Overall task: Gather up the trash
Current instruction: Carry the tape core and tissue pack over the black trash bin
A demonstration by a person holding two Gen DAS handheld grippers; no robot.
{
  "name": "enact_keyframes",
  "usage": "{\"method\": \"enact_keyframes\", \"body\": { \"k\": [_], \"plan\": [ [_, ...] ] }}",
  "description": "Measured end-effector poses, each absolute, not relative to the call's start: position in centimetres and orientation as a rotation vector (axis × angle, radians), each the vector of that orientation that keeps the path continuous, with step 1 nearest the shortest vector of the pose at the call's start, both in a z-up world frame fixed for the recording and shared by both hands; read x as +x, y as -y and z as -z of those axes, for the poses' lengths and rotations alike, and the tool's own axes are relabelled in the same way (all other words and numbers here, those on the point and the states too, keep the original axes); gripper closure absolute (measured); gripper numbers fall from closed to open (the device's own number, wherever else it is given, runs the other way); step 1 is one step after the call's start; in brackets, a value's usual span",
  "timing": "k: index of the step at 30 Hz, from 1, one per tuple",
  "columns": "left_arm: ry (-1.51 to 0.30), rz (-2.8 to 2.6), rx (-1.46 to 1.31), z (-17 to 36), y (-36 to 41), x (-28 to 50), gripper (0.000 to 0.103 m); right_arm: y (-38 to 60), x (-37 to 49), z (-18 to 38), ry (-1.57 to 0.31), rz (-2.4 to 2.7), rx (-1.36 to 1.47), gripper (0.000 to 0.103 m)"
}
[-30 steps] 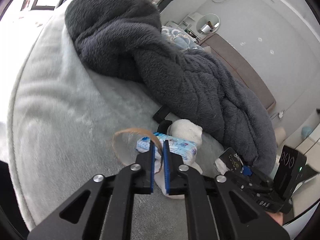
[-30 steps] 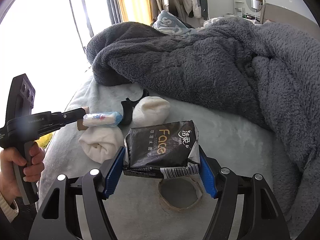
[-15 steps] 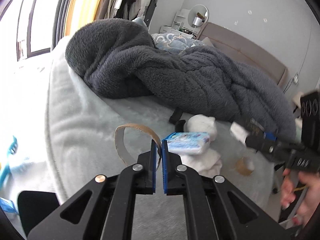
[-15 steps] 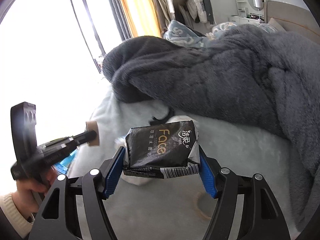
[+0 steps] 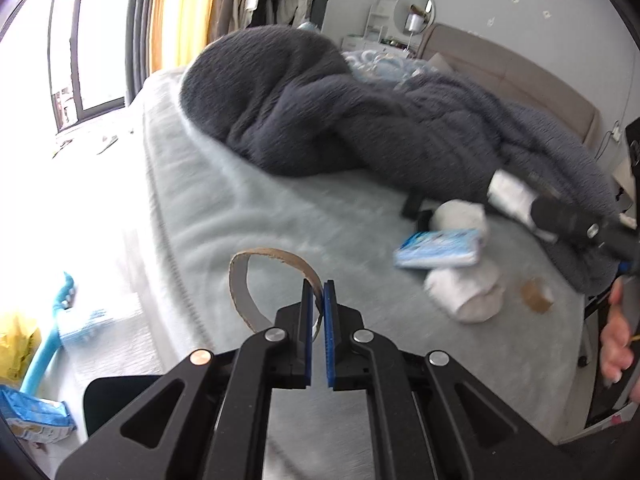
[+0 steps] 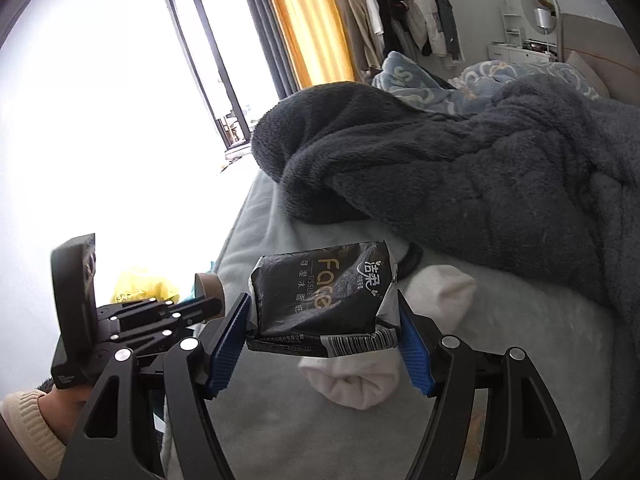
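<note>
A grey blanket (image 5: 360,120) lies heaped across the far side of the bed (image 5: 248,216), and the trash collection looks partly done, with both tongs loaded and neither load yet dropped. Near the bed's right side two white sock rolls (image 5: 466,296) rest on the cover, with a blue tissue pack (image 5: 438,249) lying across them; whether the socks count as trash cannot be told. The right gripper (image 6: 322,326) is clamped on a black tissue pack (image 6: 324,300), held above the bed with its jaws wide around the pack's ends. The left gripper (image 5: 319,312) has its pads nearly together, pinching the wall of a cardboard ring (image 5: 272,280) held off the near edge of the bed. A smaller cardboard ring (image 5: 536,300) lies on the cover at the right, just beside the socks. To judge by this, the blue pack and the small ring are left to pick up. On the floor at the left sit a yellow bag (image 5: 16,344) and a blue-handled tool (image 5: 48,336); whether the bag is the bin cannot be told.
</note>
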State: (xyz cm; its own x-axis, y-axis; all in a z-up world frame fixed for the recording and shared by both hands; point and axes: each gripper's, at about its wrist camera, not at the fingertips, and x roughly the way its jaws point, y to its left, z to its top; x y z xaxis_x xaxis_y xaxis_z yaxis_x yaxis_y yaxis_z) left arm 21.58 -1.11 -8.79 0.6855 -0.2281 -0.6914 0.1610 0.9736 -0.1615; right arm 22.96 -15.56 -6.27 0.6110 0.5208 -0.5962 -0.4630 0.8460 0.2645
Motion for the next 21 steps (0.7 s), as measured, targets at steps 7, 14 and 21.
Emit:
{"method": "enact_keyframes", "body": {
  "k": [7,14,21],
  "plan": [
    [-0.850,0.175,-0.077,9.6,-1.7,21.5,0.097,11.8,23.7,6.3,-0.731,-0.617,0.069,0.033],
    [-0.915,0.165,-0.144,10.6,-5.5,21.3,0.097,6.9,23.9,6.7,-0.758,-0.680,0.036,0.033],
    [-0.995,0.154,-0.185,12.2,-9.2,21.1,0.097,1.2,23.4,7.5,-0.794,-0.749,-0.028,0.033]
  ]
}}
